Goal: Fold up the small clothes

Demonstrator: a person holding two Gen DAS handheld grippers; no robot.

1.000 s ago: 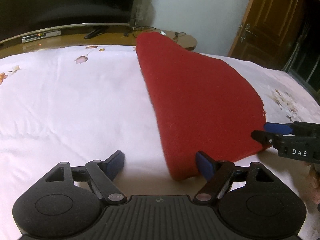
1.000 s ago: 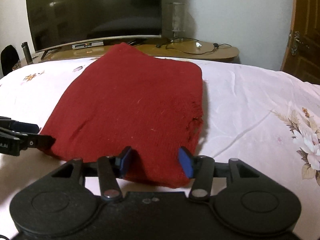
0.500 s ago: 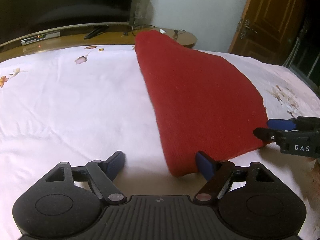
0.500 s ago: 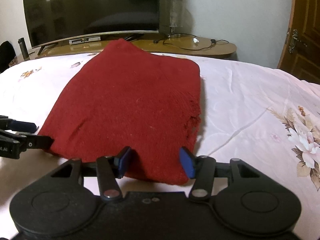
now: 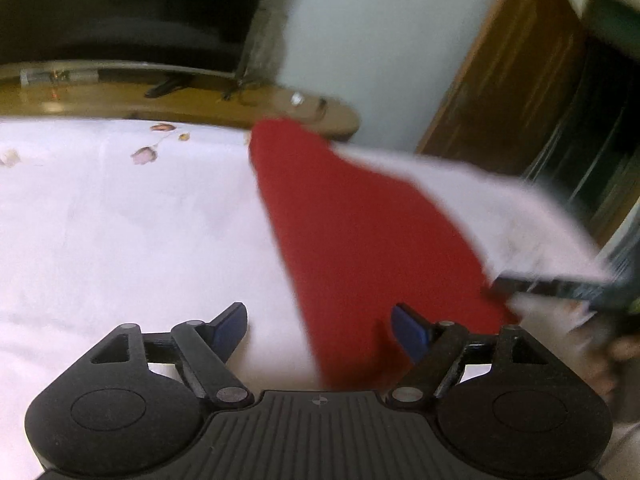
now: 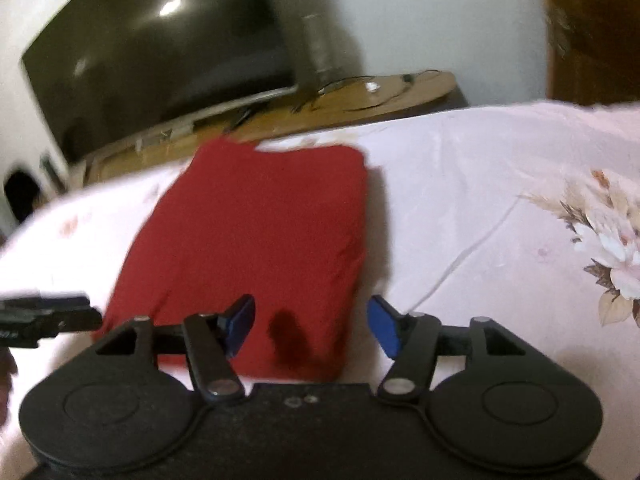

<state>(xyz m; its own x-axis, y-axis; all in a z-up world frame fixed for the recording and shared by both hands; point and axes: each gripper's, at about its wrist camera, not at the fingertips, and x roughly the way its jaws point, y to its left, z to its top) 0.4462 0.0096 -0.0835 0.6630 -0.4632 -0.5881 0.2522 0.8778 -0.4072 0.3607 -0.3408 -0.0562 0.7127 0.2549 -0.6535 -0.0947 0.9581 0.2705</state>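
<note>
Surface: a white bedsheet (image 6: 460,208) is spread over a bed; faint creases are seen, and a large floral print (image 6: 600,248) is found to the right of the red cloth in the right wrist view.
Small prints: pale flower motifs (image 5: 146,152) are scattered on the sheet to the left of the cloth's far end in the left wrist view.
Red cloth: a folded red knit garment (image 6: 256,240) is laid flat on the sheet as a rough rectangle, its far end toward the wooden stand; a dark shadow is cast on its near edge.
Left gripper: the left gripper (image 5: 320,328) is held wide open above the cloth's near left corner; the red edge is seen between the blue pads (image 5: 230,326), but nothing is pinched.
Right gripper: the right gripper (image 6: 310,326) has its jaws opening; the cloth's near right corner lies between them, and the pads are not pressed on it.
Stand: a curved wooden TV stand (image 6: 360,100) is placed beyond the cloth's far end, with cables and small items on it, too blurred to be named.
Television: a dark flat screen (image 6: 160,48) is set on the stand, behind and left of the cloth.
Wall: a pale wall (image 5: 380,40) is seen behind the stand.
Door: a brown wooden door (image 5: 520,80) is found to the right of the stand.
Sharpness: both views are motion-blurred.
</note>
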